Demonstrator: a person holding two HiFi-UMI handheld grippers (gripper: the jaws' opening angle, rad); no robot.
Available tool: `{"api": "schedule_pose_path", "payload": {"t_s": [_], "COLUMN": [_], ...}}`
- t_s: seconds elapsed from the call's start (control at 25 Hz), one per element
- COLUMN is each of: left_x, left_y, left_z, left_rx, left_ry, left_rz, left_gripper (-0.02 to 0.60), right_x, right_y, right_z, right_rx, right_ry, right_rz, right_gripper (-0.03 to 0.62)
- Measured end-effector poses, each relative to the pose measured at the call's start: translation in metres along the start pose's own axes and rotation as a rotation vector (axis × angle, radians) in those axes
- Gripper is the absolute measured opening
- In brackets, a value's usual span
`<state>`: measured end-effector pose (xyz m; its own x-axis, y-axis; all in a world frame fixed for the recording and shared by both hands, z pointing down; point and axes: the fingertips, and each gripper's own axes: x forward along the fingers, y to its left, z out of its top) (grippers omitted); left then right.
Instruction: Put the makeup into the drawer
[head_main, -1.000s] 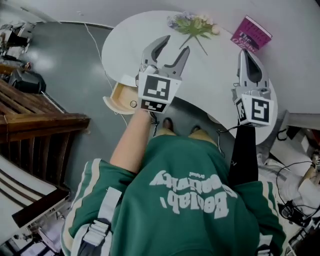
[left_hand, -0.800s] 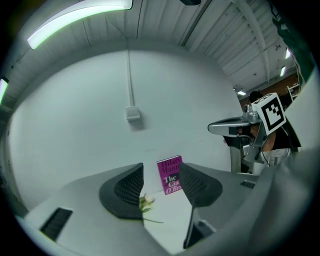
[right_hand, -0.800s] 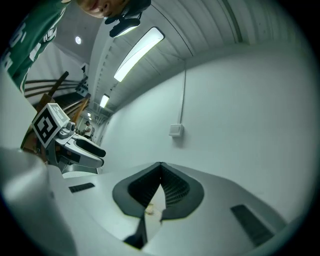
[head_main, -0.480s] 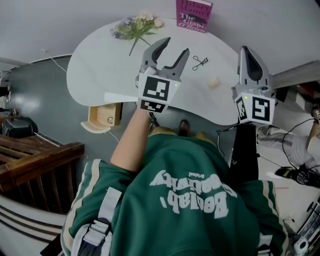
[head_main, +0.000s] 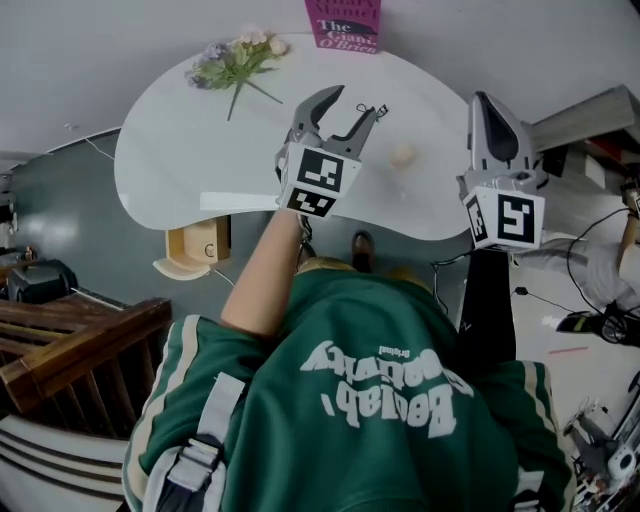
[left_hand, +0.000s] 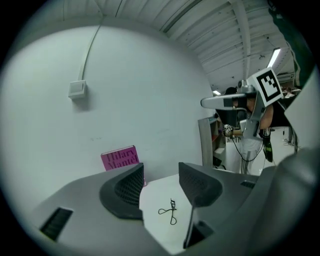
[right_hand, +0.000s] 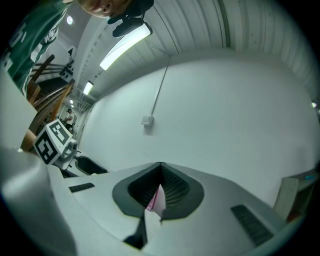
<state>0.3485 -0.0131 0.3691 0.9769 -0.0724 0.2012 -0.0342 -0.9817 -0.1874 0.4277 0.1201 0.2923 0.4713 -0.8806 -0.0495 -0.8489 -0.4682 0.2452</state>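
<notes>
Fingers (left_hand: 125, 192) of the left gripper (head_main: 352, 103) stand wide over the table (head_main: 180, 170) and its eyelash curler (left_hand: 169, 214); right gripper (head_main: 485, 105) fingers (right_hand: 175, 187) meet, empty.

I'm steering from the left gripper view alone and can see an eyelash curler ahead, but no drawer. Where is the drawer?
Observer: In the head view the wooden drawer stands open under the table at its near edge, to the left of the left gripper.
Operator: Is there any other makeup on the table?
Observer: A small beige lump, perhaps a makeup sponge, lies to the right of the eyelash curler.
Operator: Is the right gripper free?
Observer: Its own view shows the right gripper shut, with nothing held.
</notes>
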Motion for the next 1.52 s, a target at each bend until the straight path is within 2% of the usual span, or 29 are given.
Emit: {"api": "schedule_pose_path", "payload": {"t_s": [0.48, 0.68, 0.92, 0.96, 1.0, 1.24, 1.36, 1.52], "left_x": [0.096, 0.128, 0.155, 0.157, 0.159, 0.153, 0.143, 0.121], "left_y": [-0.039, -0.043, -0.04, -0.039, -0.038, -0.045, -0.041, -0.025], "left_z": [-0.135, -0.173, -0.213, -0.217, -0.219, -0.21, -0.18, -0.115], "left_rx": [-0.042, -0.038, 0.001, 0.014, 0.026, 0.03, 0.018, -0.018], "left_ry": [0.312, 0.414, 0.544, 0.562, 0.571, 0.547, 0.469, 0.31], "left_rz": [-0.193, -0.235, -0.235, -0.226, -0.216, -0.222, -0.194, -0.13], "left_gripper": [0.201, 0.196, 0.191, 0.129, 0.037, 0.028, 0.028, 0.028], "right_x": [-0.01, -0.016, -0.028, -0.03, -0.031, -0.037, -0.034, -0.028], "right_y": [-0.029, -0.045, -0.057, -0.058, -0.058, -0.059, -0.059, -0.054], "right_z": [-0.026, -0.041, -0.054, -0.055, -0.056, -0.06, -0.055, -0.046], "right_rx": [-0.007, -0.011, -0.002, -0.002, -0.002, 0.007, 0.011, 0.013], "right_ry": [0.066, 0.112, 0.154, 0.158, 0.163, 0.17, 0.147, 0.115], "right_rz": [-0.057, -0.09, -0.115, -0.115, -0.115, -0.116, -0.112, -0.098], "right_gripper": [0.009, 0.009, 0.009, 0.009, 0.009, 0.009, 0.009, 0.009]}}
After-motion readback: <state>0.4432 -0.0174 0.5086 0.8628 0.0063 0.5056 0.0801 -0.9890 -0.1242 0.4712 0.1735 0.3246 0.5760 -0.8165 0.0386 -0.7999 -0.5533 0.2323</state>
